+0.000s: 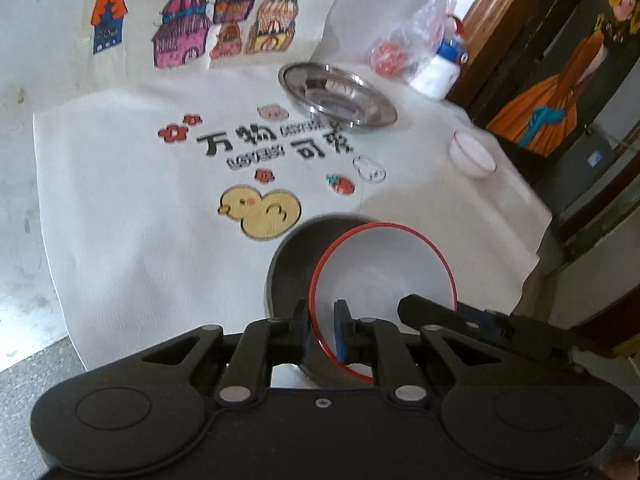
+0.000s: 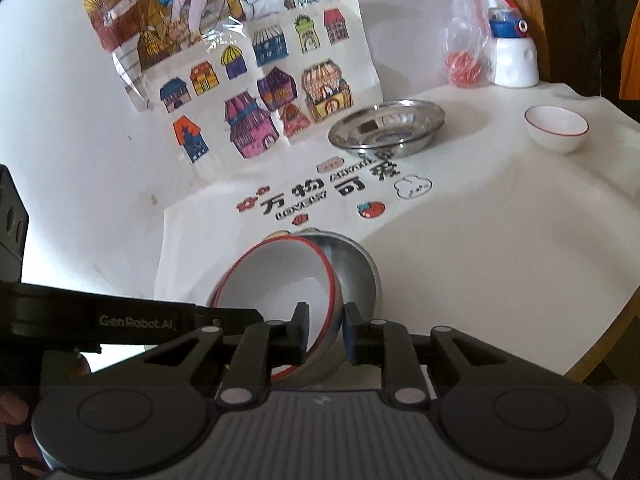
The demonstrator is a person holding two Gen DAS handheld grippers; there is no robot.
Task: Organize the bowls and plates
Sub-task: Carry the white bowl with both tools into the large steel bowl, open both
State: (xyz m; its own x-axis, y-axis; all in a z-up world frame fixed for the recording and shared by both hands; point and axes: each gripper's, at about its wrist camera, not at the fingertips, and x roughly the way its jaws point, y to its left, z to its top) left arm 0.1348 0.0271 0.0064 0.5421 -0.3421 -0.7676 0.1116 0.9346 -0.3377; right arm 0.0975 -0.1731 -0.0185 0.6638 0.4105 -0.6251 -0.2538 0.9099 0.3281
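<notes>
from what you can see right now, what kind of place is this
Probably a home, maybe a child's corner: hand-coloured house drawings on the wall, a cartoon-printed tablecloth, and a kid's water bottle beside steel plates and red-rimmed bowls.

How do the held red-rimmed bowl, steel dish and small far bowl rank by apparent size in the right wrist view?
1. Red-rimmed bowl, though it is nearest the camera, so its true size is unsure.
2. Steel dish.
3. Small bowl.
</notes>
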